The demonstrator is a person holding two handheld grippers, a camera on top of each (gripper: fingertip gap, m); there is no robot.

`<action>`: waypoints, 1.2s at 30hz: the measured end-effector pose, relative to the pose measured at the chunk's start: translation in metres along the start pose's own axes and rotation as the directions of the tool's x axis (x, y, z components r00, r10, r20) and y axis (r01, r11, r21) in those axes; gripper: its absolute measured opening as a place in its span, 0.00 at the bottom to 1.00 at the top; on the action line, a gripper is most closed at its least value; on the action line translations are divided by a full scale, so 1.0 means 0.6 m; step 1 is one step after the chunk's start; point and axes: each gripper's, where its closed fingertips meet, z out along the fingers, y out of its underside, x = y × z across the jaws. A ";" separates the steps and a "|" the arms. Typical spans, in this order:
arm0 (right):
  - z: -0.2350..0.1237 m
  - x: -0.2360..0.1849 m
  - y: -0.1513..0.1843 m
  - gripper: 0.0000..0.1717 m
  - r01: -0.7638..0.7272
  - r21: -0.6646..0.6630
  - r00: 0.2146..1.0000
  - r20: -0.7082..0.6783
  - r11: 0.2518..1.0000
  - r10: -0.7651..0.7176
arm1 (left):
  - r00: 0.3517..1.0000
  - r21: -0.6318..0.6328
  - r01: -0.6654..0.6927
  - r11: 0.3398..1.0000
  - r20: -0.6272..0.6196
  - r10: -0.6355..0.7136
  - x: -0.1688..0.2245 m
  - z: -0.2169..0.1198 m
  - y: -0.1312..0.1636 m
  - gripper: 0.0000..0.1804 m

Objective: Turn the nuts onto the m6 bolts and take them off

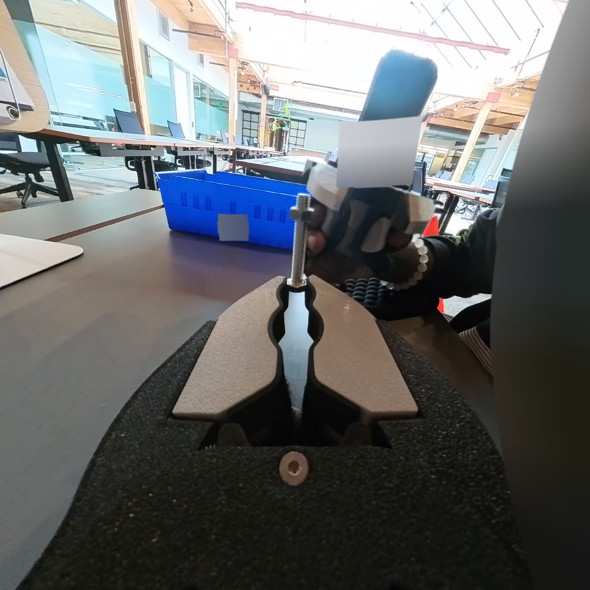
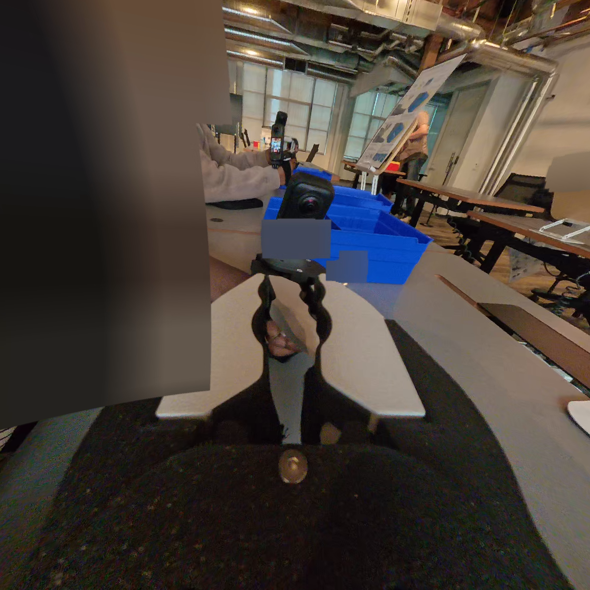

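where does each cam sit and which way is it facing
Left wrist view: sits on the left gripper, looking forward along its fingers at the upright bolt clamped by its head, a nut near the top; the person's other hand and right gripper show beyond.
Right wrist view: sits on the right gripper, facing the left gripper's camera; its fingers stand apart.
Shared: the blue bin and the dark table.

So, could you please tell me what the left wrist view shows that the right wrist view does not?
Only the left wrist view shows the upright bolt, its head clamped between the left gripper fingers, and a nut near its top.

Only the right wrist view shows a second blue bin and a tilted board.

Both show the dark table and a blue bin.
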 end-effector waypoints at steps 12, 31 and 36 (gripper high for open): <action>0.002 -0.002 0.004 0.14 0.009 -0.010 1.000 0.008 1.000 -0.009 | 1.000 0.000 0.001 1.000 -0.001 -0.001 0.000 0.000 0.000 0.05; 0.009 0.007 0.014 0.31 -0.023 -0.036 1.000 -0.016 0.999 0.023 | 1.000 -0.001 0.000 1.000 0.000 0.000 0.000 0.000 0.000 0.05; 0.001 0.005 0.006 0.15 0.013 -0.018 1.000 -0.013 1.000 -0.013 | 1.000 -0.002 -0.002 1.000 0.000 0.002 0.000 0.001 0.000 0.05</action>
